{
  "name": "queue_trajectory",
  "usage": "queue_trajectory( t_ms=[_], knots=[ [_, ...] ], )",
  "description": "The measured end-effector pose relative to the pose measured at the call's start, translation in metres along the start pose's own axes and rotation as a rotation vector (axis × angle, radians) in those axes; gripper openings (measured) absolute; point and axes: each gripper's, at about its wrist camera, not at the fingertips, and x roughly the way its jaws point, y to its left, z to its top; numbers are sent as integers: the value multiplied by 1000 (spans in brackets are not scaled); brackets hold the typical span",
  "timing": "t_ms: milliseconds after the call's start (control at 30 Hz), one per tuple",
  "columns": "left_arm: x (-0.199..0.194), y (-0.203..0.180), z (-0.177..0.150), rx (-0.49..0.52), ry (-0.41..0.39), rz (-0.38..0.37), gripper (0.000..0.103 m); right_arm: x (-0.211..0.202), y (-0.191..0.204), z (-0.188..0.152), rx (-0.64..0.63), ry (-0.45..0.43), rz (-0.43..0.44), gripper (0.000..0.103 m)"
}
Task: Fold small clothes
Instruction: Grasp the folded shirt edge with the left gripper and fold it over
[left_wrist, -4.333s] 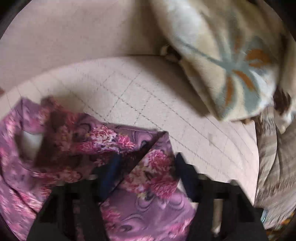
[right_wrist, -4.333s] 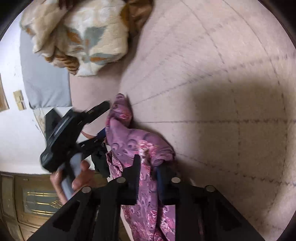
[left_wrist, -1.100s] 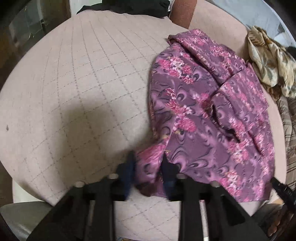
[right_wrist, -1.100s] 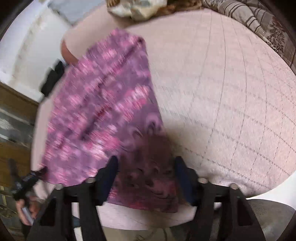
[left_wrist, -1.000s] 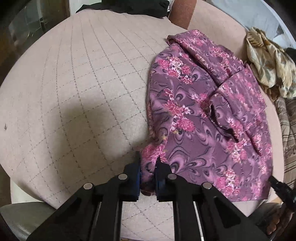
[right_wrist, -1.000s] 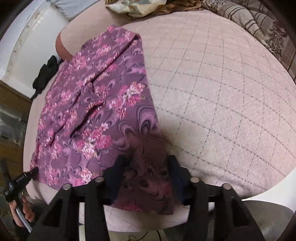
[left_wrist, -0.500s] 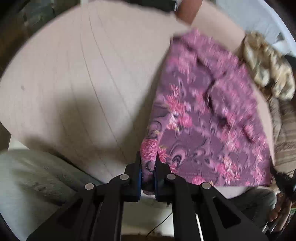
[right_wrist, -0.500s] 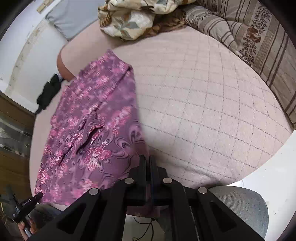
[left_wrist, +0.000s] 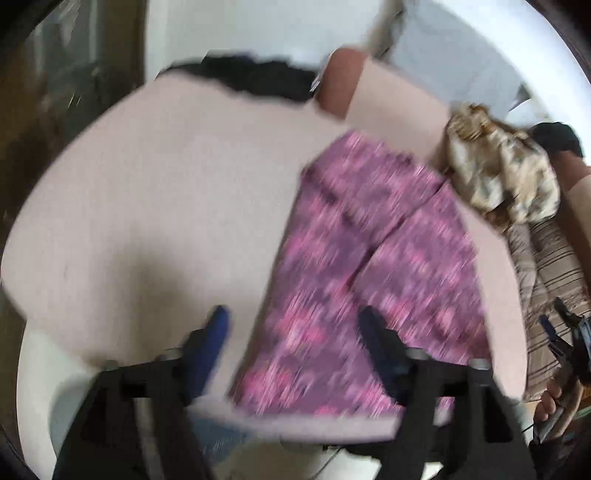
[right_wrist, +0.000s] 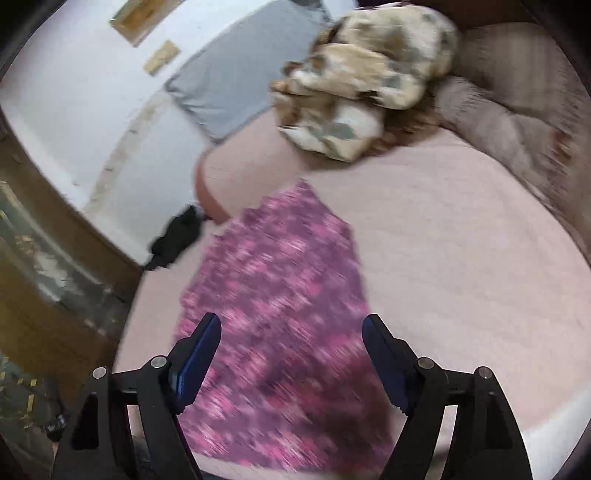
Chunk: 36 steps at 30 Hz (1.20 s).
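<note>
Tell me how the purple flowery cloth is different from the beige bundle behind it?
The purple flowery cloth lies spread out flat on the pink bed; the beige bundle is crumpled into a heap. The purple cloth is pink and purple all over; the bundle is cream with grey-green and brown patches. The purple cloth lies near the bed's front edge; the bundle sits at the back. Both are soft fabric lying on the bed.

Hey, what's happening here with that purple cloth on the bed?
A person with a gripper in each hand is folding clothes. The purple flowered garment lies spread flat on the pink bed. Both the left gripper and the right gripper are open above its near edge, holding nothing. A crumpled cream blanket sits at the far end. Both views are blurred.
</note>
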Motion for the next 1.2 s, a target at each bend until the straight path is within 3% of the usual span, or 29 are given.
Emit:
queue_trajectory(
  t_ms=[67,133,300,400,433,467,567,667,767,800,833,867,900,933,1000,1067,1133,1200],
  knots=[
    [9,-13,41,46,-69,-1,85,22,10,24,-16,18,31,83],
    [27,-20,73,92,-86,-4,85,52,18,51,-56,50,52,83],
    [131,-43,178,149,-32,37,85,147,19,114,-78,172,79,83],
    [224,-80,225,308,43,108,85,216,13,148,-99,265,58,83],
    [242,-84,232,320,61,112,85,242,10,161,-111,295,45,83],
    [269,-87,247,302,89,107,85,262,7,171,-119,311,26,83],
    [323,-81,278,164,170,-1,85,319,-10,197,-79,346,-7,82],
    [358,-78,291,115,188,-32,82,369,-23,217,-45,378,-36,80],
    [384,-80,291,130,206,9,41,411,-31,228,-75,393,-119,73],
    [389,-80,289,136,210,0,33,419,-34,229,-74,405,-126,59],
    [385,-82,287,161,181,0,10,429,-40,227,-70,430,-125,37],
    [382,-89,285,247,175,-2,7,431,-43,226,-72,433,-134,27],
    [377,-93,286,316,171,19,5,430,-46,228,-87,429,-149,9],
    [368,-91,290,333,144,21,5,424,-48,231,-87,413,-128,9],
    [362,-73,301,225,147,-52,5,406,-52,237,-71,344,-64,8],
    [375,-62,300,152,186,-29,5,413,-48,232,-130,349,-113,8],
    [387,-63,291,195,191,10,9,432,-52,225,-131,381,-171,9],
    [380,-73,287,286,153,54,14,431,-55,227,-103,356,-157,12]
  ],
)
